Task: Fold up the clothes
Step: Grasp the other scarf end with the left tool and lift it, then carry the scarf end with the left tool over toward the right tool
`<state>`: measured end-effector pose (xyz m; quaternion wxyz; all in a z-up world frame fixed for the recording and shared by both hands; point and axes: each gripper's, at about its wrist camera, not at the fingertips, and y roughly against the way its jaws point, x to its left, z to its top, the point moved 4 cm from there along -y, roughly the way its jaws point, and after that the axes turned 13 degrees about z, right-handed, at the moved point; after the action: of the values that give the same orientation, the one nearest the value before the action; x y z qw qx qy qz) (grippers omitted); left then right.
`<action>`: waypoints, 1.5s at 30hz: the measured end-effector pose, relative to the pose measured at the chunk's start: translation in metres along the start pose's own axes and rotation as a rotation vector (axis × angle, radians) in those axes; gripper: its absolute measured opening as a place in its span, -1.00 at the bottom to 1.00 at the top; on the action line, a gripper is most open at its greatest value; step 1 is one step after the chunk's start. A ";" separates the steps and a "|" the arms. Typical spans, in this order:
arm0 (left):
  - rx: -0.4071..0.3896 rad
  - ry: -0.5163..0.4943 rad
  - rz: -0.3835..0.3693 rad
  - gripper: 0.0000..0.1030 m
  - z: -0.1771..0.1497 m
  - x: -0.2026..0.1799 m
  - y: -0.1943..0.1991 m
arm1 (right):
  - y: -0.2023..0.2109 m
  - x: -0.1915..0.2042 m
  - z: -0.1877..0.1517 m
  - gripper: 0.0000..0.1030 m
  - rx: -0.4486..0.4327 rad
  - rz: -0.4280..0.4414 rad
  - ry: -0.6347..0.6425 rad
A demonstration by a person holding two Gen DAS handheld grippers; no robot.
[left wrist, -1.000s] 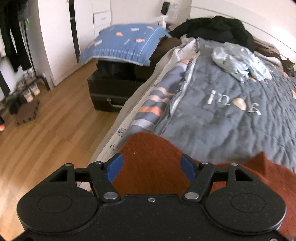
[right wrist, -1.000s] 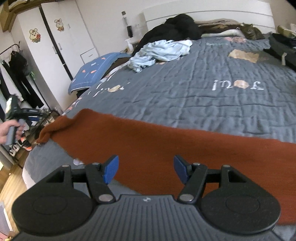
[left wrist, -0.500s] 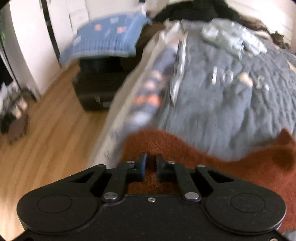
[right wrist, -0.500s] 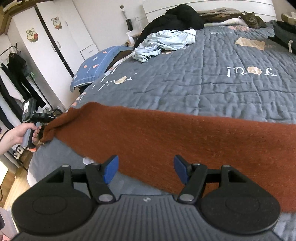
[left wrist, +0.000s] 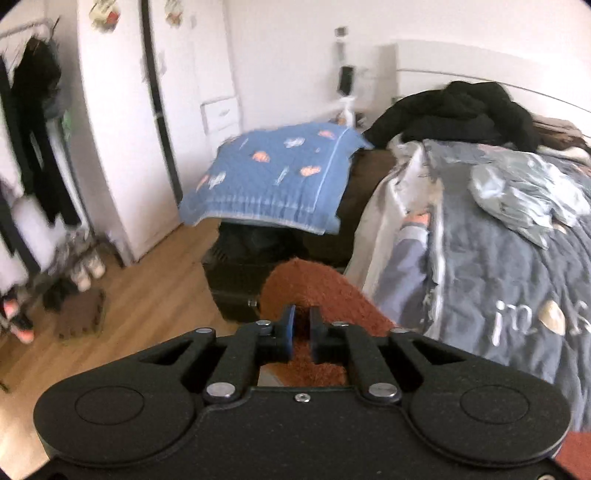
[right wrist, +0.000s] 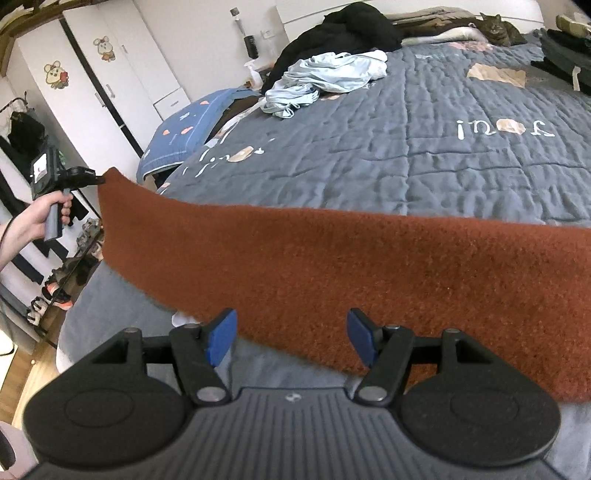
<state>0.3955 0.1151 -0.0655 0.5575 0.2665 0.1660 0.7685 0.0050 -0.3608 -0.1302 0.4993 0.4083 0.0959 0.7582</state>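
Note:
A rust-brown fuzzy garment (right wrist: 314, 262) stretches across the near part of the grey quilted bed (right wrist: 424, 155). My left gripper (left wrist: 302, 325) is shut on one end of it (left wrist: 317, 288) and holds that end lifted above the bed's left edge; it also shows in the right wrist view (right wrist: 79, 175), held in a hand. My right gripper (right wrist: 291, 332) is open and empty, just in front of the garment's near edge.
A pale blue crumpled garment (right wrist: 325, 77) and a black heap (right wrist: 340, 37) lie at the head of the bed. A cat (right wrist: 498, 27) sits by the headboard. A blue pillow (left wrist: 273, 177) rests on a black box beside the bed. White wardrobes (left wrist: 122, 122) and shoes stand at the left.
My left gripper closed on the garment's end and lifted it up off the bed. The right gripper stayed open, the garment's edge rising in front of it.

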 end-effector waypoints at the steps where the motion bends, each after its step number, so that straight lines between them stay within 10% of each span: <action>1: 0.033 0.002 0.006 -0.60 -0.006 -0.001 -0.005 | -0.001 0.000 0.000 0.26 0.003 -0.001 -0.002; 4: 0.074 0.003 0.009 0.20 -0.029 0.003 -0.008 | -0.002 0.002 -0.002 0.26 0.015 -0.001 0.010; 8: 0.120 0.177 -0.034 0.34 -0.071 0.044 0.000 | 0.001 0.002 -0.001 0.26 0.004 0.009 0.003; 12: 0.226 0.400 -0.153 0.16 -0.117 0.076 0.000 | 0.001 0.004 -0.005 0.26 0.006 0.018 -0.013; 16: 0.262 0.360 -0.180 -0.33 -0.139 0.062 -0.008 | 0.002 0.011 -0.007 0.26 0.015 0.029 -0.003; 21: 0.297 0.443 -0.185 -0.33 -0.144 0.051 -0.023 | 0.004 0.013 -0.007 0.26 0.012 0.022 -0.001; 30: 0.200 0.565 -0.161 -0.82 -0.145 0.068 -0.005 | 0.002 0.009 -0.005 0.26 0.012 0.013 -0.016; 38: 0.145 0.605 -0.131 -0.83 -0.160 0.143 0.063 | 0.014 0.011 0.000 0.26 -0.021 0.038 -0.030; 45: 0.125 0.548 -0.184 -0.84 -0.139 0.128 0.100 | 0.030 0.020 0.008 0.26 -0.059 0.057 -0.030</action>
<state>0.2057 0.2096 -0.0934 0.5417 0.0665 0.3810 0.7463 -0.0133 -0.3605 -0.0983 0.4908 0.4074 0.0546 0.7683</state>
